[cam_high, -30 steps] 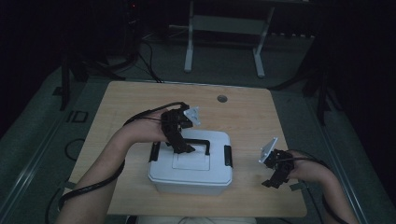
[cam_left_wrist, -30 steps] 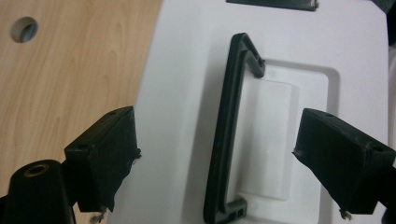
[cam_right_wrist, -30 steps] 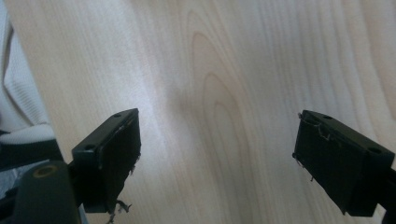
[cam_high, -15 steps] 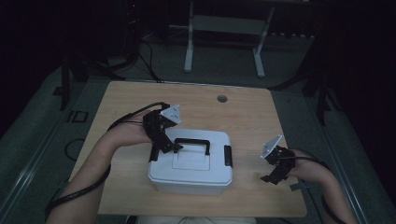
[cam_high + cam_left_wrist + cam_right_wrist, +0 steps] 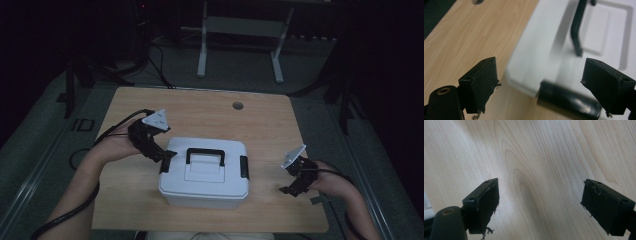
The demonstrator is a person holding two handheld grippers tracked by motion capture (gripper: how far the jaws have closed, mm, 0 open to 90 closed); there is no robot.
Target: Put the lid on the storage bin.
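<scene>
White lidded box (image 5: 205, 172) sits mid-worktop (image 5: 260, 120), black handle (image 5: 205, 152) lying flat on its lid. Left tool (image 5: 167, 156) at the box's left end, jaws released and straddling the black side latch (image 5: 570, 103) without pressing it. Right tool (image 5: 289, 190) released over bare wood, right of the box and apart from it.
</scene>
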